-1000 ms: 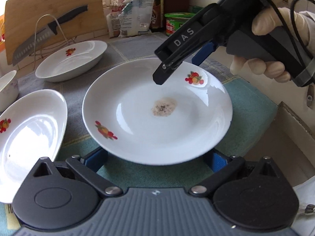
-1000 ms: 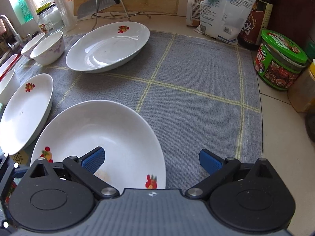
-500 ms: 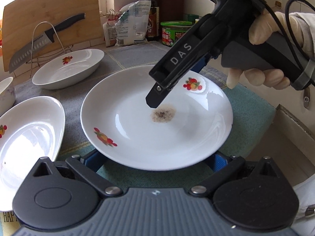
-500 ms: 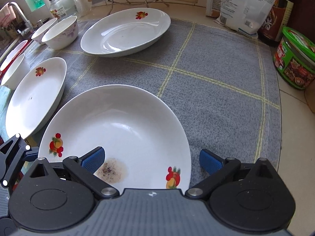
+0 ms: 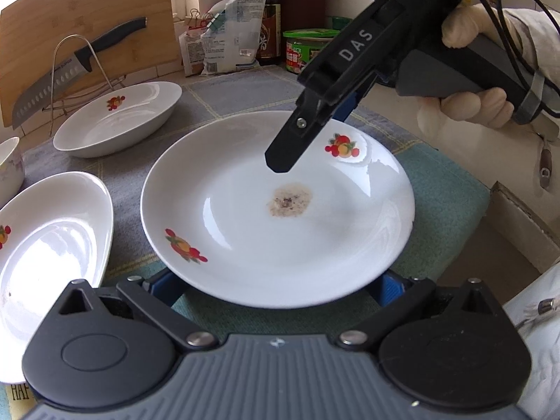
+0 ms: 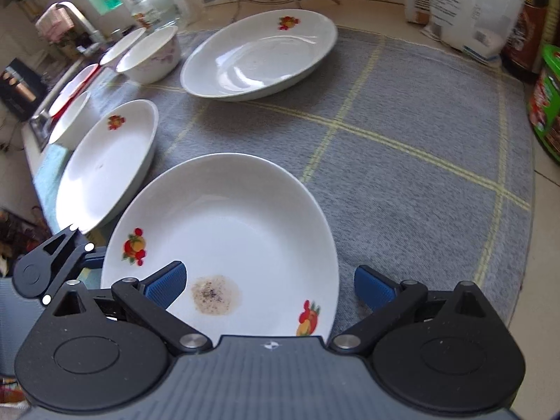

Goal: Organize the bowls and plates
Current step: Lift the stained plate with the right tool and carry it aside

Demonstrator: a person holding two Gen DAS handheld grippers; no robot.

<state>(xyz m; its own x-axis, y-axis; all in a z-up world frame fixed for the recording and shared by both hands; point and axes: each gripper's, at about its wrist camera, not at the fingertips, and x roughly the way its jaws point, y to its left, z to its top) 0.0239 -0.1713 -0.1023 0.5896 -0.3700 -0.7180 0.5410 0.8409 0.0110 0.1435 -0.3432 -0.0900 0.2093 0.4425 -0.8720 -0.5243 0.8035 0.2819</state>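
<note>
Nothing is stacked yet, so most of the sorting is still waiting. The soiled plate, carrying a brownish speckled stain, is lying nearest on the cloth-covered counter. The left hand-held gripper, fingers apart, is straddling its near rim; the right hand-held gripper, also spread, is hanging over its right rim. Two empty plates and bowls are sitting farther left.

The right claw hangs wide apart over a stained plate.
</note>
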